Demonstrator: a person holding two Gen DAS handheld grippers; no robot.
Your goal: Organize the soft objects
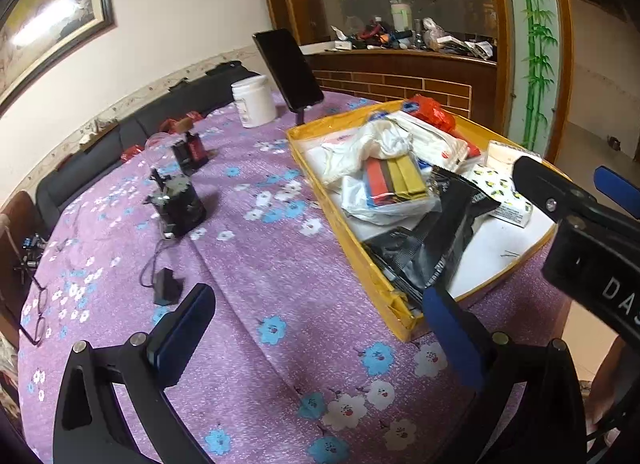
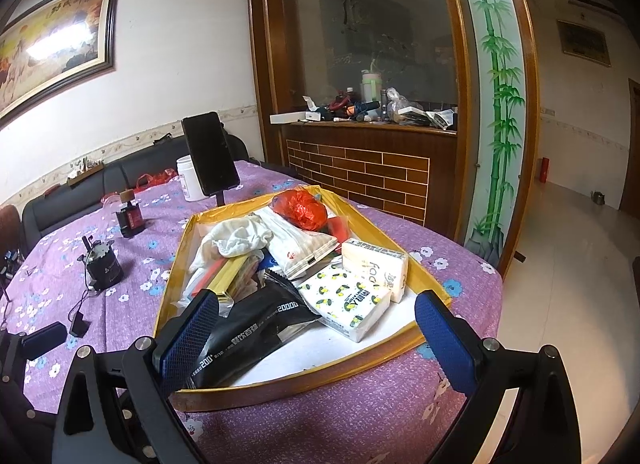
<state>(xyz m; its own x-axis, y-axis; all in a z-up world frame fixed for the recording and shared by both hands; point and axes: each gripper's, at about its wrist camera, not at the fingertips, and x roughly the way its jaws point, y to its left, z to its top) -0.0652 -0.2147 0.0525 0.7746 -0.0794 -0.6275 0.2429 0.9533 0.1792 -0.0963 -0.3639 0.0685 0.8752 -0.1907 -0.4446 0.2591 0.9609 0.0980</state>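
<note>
Purple floral tablecloth (image 2: pixel 360 416), yellow tray (image 2: pixel 320 378) of soft goods ahead of your fingers.

Both grippers, left (image 1: pixel 320 338) and right (image 2: pixel 318 338), spread and empty. Between right fingers: one black pouch (image 2: pixel 256 328), crinkly, probably slick; pinch an edge. Beyond: two tissue packs (image 2: pixel 352 300), light, squashy; one white cloth (image 2: pixel 236 240), limp.

Black pouch (image 2: pixel 256 328): "20000", "200"; tissue pack (image 2: pixel 376 270): "fad"; right claw (image 1: pixel 576 220): "DAS".
</note>
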